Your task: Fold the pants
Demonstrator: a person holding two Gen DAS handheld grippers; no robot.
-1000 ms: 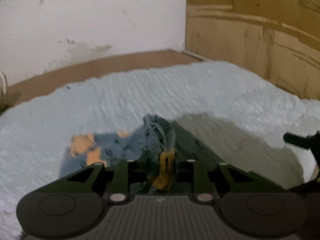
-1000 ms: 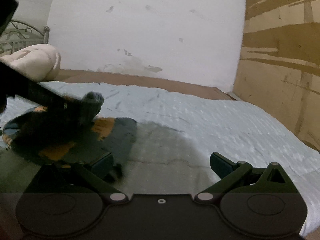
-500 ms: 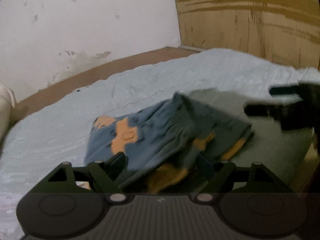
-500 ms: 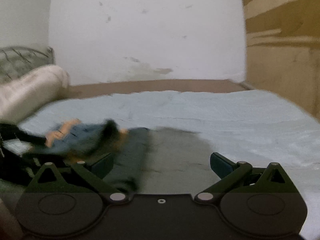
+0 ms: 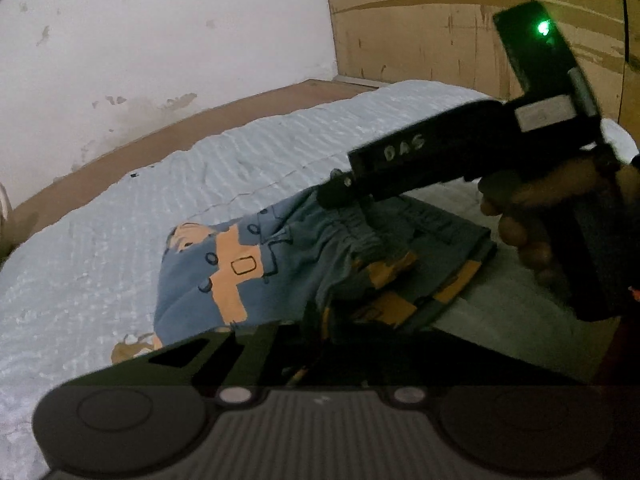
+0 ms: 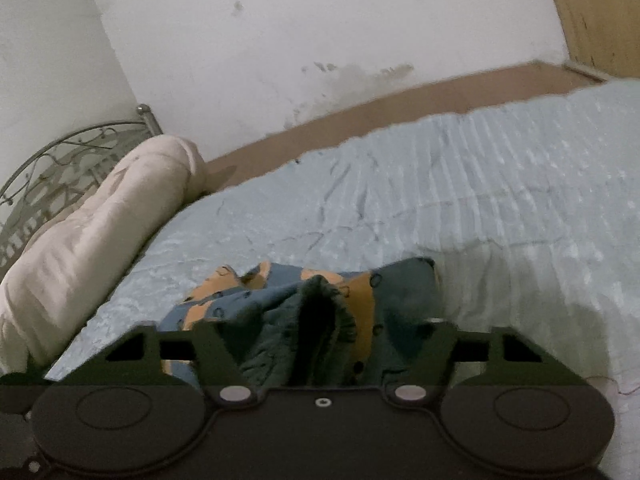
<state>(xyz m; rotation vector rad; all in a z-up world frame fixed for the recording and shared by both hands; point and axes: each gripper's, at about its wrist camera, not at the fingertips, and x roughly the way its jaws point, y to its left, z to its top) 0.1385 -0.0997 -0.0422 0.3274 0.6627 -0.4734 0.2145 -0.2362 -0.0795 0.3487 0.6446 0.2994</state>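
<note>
I see a white plaster wall [image 6: 320, 40], scuffed and stained low down, closing the far side of the room, with plywood panelling [image 5: 460, 40] meeting it at the far right corner. The bed [image 5: 100, 260] fills most of both views under a pale blue, ribbed bedspread, and a brown strip of its frame runs along the wall. At the far left a curled metal headboard [image 6: 52, 168] stands behind a cream pillow [image 6: 100, 232].

The pants [image 5: 240, 268], blue with orange patches and small printed outlines, lie bunched on the near part of the bed.

My right gripper [image 5: 340, 194] reaches in from the right over the pants. Its black body carries the handwritten letters "DAS" and a green light glows on the block above it. My right hand [image 5: 528, 224] wraps the handle. Its fingers have just been closing, with a raised fold of the pants between them, though I cannot tell if they press the cloth.

My left gripper [image 5: 316, 320] sits at the near edge of the pants, its fingers brought together on a dark fold of the cloth.
</note>
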